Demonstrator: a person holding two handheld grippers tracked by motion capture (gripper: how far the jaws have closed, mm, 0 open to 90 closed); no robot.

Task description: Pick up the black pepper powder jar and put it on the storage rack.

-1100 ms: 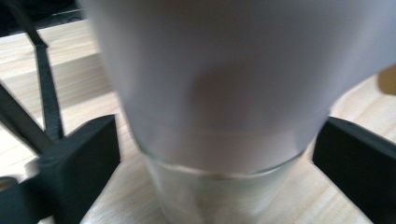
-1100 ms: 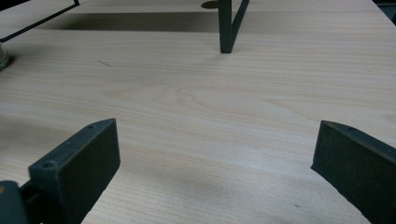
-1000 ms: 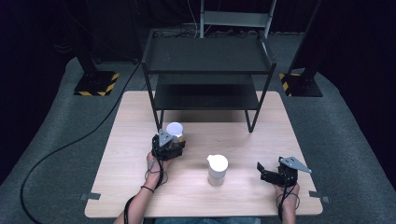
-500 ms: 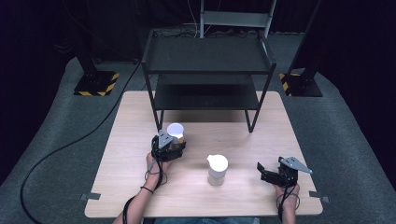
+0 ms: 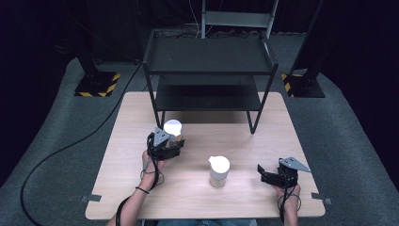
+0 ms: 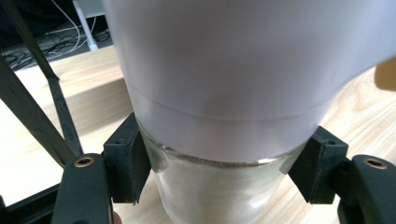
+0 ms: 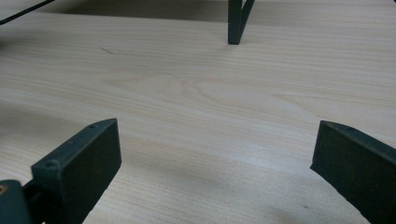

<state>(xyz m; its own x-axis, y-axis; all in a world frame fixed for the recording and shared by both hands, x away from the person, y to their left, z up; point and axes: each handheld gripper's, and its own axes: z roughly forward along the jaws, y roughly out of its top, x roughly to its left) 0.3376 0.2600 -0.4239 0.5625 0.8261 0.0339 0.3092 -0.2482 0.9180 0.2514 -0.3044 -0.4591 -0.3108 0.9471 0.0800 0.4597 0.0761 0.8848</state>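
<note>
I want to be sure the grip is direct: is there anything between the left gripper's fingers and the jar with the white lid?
Nothing visible does. In the left gripper view both fingers press straight on the glass of the jar, just below its white lid. The left gripper holds it near the black shelf rack.

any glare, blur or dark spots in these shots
High view: the white-capped jar in the left gripper is blown out to a bright blob, and the floor corners fall to black. Left gripper view: the jar is so close that its white top is soft and featureless. Right gripper view: the table is evenly lit, with its far edge blurred.
</note>
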